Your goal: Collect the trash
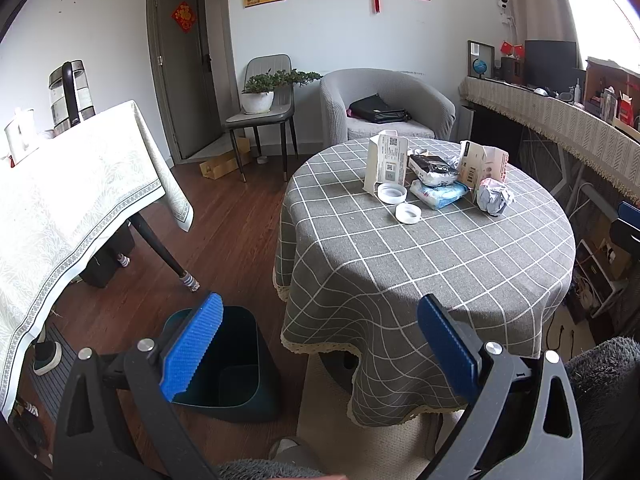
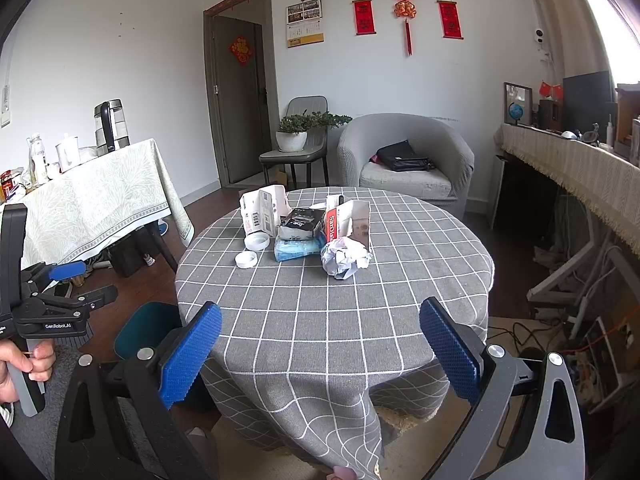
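Observation:
Trash lies on the far half of a round table with a grey checked cloth (image 1: 440, 264) (image 2: 320, 312): a crumpled paper ball (image 1: 496, 198) (image 2: 346, 260), a blue tissue pack (image 1: 438, 194) (image 2: 296, 249), a black-and-white packet (image 1: 434, 168) (image 2: 301, 224), a white carton (image 1: 386, 166) (image 2: 262, 210), an open SanDisk box (image 1: 482, 166) (image 2: 348, 222) and two white lids (image 1: 408, 213) (image 2: 246, 259). A dark teal bin (image 1: 224, 364) (image 2: 146, 330) stands on the floor left of the table. My left gripper (image 1: 320, 344) is open and empty, above the bin and the table's near edge. My right gripper (image 2: 320, 350) is open and empty over the table's near edge.
A second table with a pale cloth (image 1: 60, 208) (image 2: 92, 200) holds a kettle at the left. A grey armchair (image 1: 384, 104) with a black bag and a chair with a potted plant (image 1: 260, 96) stand behind. A long cloth-covered shelf (image 1: 560, 124) runs along the right, with cables (image 2: 580, 340) below.

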